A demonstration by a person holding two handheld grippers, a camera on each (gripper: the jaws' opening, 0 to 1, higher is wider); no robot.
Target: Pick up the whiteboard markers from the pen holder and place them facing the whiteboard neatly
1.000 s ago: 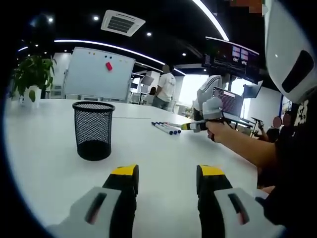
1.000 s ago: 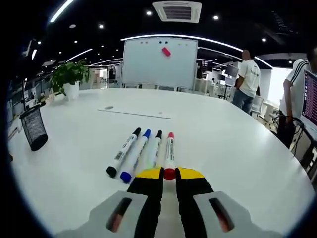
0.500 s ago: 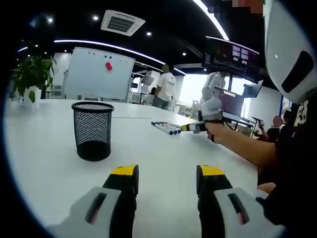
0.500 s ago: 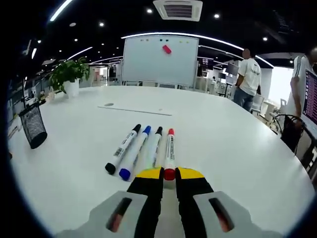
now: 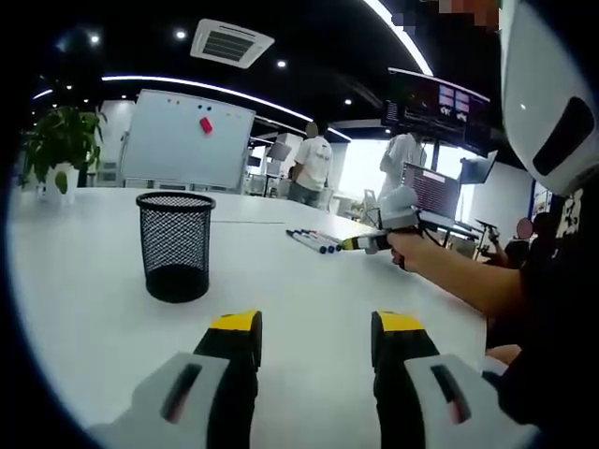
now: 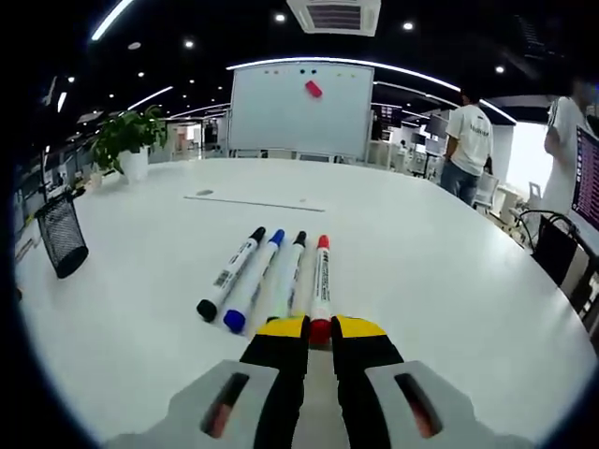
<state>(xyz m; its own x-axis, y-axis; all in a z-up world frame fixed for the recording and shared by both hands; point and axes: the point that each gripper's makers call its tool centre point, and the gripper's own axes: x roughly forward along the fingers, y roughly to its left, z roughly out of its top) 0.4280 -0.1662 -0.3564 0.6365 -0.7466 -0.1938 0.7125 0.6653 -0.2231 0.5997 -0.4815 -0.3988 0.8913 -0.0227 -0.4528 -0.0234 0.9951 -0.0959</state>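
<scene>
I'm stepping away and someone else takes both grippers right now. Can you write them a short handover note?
Right gripper: jaws nearly closed around the rear end of the red marker, which lies on the table.
Left gripper: open, holding nothing, near the mesh pen holder.
Done: four markers lie side by side, caps toward the whiteboard; the black marker is slightly splayed, the blue marker beside it.
Left: release the red one; perhaps straighten the black.

- The red marker's near end is hidden between the right gripper's jaws.
- The markers in the left gripper view are too small to tell colours.
</scene>
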